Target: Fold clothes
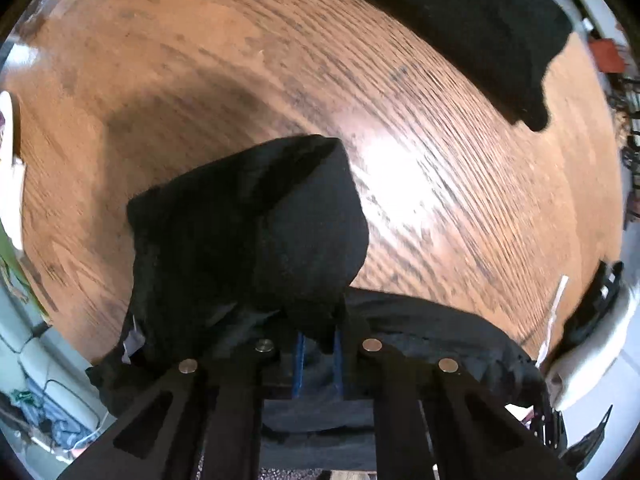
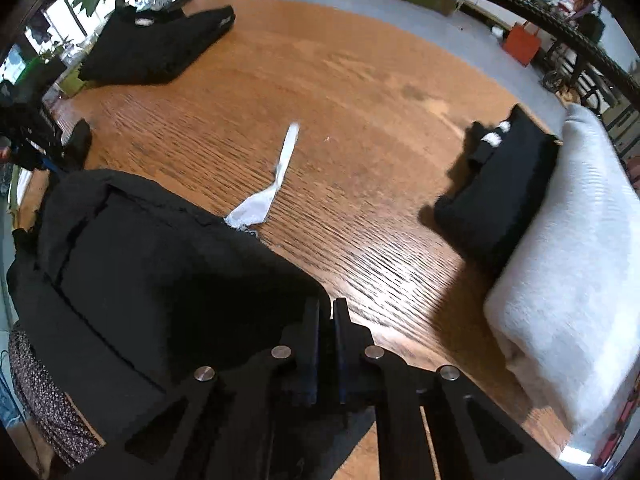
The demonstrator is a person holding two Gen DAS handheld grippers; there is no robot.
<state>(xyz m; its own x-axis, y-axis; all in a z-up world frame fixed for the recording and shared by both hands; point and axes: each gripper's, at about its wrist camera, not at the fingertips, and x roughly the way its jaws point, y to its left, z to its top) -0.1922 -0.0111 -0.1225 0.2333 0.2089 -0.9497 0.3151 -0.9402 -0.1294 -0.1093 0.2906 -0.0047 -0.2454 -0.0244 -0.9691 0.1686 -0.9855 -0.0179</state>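
**Both grippers pinch the black garment to start a fold**

On the round, orange-brown wooden table (image 1: 248,80), a soft black fabric garment (image 2: 132,264) lies bunched at the near edge, and both grippers grasp it. The left gripper (image 1: 319,346) is clenched on a fold of the cloth: a rounded flap of the garment stands up just ahead of its blue-padded fingers (image 1: 300,356) and hides their tips, which suggests the edge is being raised clear of the table so it can be carried over the rest. The right gripper (image 2: 326,320) has its two fingers nearly together, with the garment's dark edge running into the narrow slot between them; it appears to hold a thin layer rather than a thick wad. From this gripper the bulk of the garment spreads away to the left, sagging between the two grips.

A thin white strip of cloth or label (image 2: 276,176) trails from the garment's far edge across bare wood. Other pieces sit well apart: a flat black folded stack (image 2: 156,48) at the far left, a smaller black folded piece (image 2: 500,192) touching a pale grey folded textile (image 2: 568,248) at the right, probably finished items set aside to keep the working area free.
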